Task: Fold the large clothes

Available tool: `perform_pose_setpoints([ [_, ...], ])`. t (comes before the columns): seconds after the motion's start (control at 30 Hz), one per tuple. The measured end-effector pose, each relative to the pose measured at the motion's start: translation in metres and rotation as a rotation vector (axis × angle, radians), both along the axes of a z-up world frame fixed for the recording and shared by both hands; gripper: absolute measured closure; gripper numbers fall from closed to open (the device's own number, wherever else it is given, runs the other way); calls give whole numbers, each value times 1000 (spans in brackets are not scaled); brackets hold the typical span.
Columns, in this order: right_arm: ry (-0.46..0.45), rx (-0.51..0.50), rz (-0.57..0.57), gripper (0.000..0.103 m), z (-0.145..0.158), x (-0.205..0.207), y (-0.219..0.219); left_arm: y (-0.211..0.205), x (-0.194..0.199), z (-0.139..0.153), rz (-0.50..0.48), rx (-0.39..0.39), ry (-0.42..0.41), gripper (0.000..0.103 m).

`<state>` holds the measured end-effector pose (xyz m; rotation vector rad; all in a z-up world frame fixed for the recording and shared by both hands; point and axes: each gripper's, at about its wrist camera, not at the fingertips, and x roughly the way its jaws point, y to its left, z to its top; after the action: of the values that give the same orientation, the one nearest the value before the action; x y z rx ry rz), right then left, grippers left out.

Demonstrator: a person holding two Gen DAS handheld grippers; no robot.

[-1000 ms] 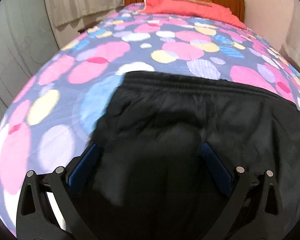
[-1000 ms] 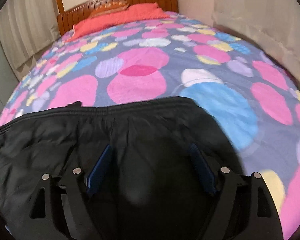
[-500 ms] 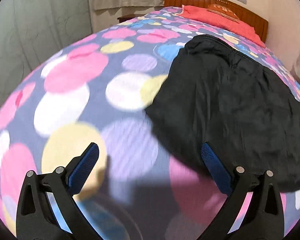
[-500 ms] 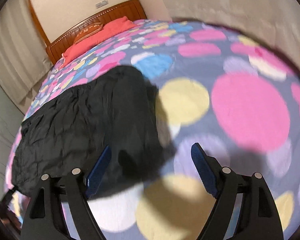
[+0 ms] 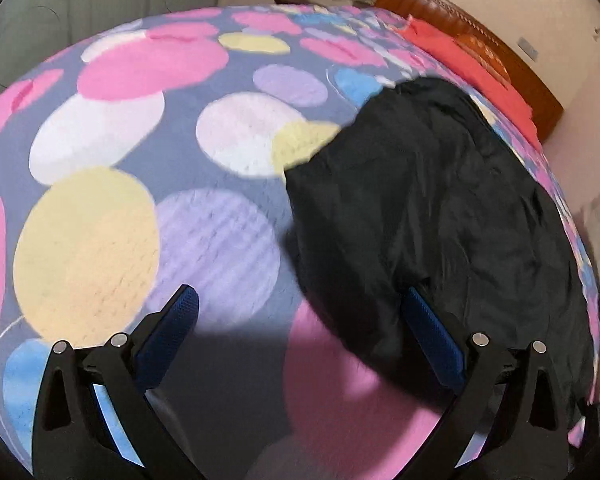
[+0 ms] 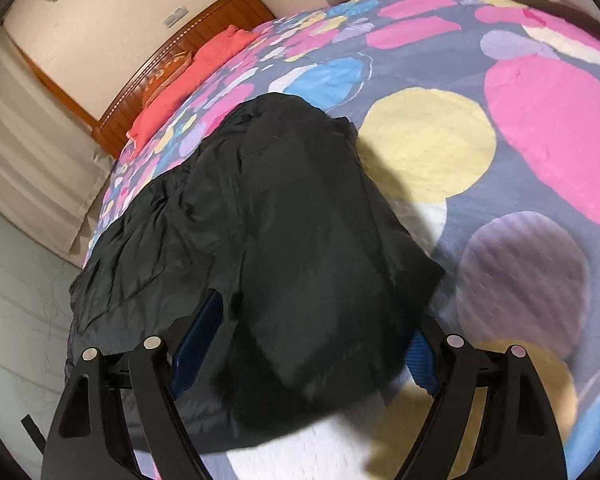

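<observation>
A large black garment (image 5: 440, 216) lies folded on the bed's dotted bedspread (image 5: 140, 140). In the left wrist view it fills the right half, with its near corner by my right finger. My left gripper (image 5: 300, 320) is open and empty, over the bedspread just left of the garment's edge. In the right wrist view the black garment (image 6: 280, 232) fills the centre, with its near folded edge lying between my fingers. My right gripper (image 6: 312, 332) is open, above that edge; I cannot tell whether it touches the cloth.
A red pillow (image 6: 188, 76) and the wooden headboard (image 6: 204, 28) are at the far end of the bed. Curtains (image 6: 32, 148) hang on one side and a wall (image 5: 580, 120) runs close along the other. The floor (image 6: 16, 320) shows beside the bed.
Both grippers have pulled back off the garment and swung outward, left one to its left edge, right one to its right end. The garment now lies doubled over.
</observation>
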<state>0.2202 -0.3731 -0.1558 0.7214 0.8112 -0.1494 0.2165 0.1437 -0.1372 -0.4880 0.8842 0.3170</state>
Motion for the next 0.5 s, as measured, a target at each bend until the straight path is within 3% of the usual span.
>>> perform_pose_setpoints([
  [0.03, -6, -3, -11, 23, -2, 1, -1, -2, 4, 1, -4, 14, -9, 2],
  [0.13, -13, -43, -33, 44, -1, -3, 0, -6, 16, 2, -50, 25, -11, 2],
  [0.2, -26, -28, -26, 52, -2, -5, -2, -6, 17, 1, -48, 25, -22, 8],
  [0.3, -50, -18, -10, 62, 0, -10, -2, -11, 13, 3, -80, -17, -80, 36],
  [0.33, -62, -20, -6, 66, 1, -13, -1, -13, 13, 4, -99, -27, -91, 52],
  [0.5, -87, -46, 11, 75, 9, -17, 4, -27, 11, 14, -152, 57, -97, 68],
])
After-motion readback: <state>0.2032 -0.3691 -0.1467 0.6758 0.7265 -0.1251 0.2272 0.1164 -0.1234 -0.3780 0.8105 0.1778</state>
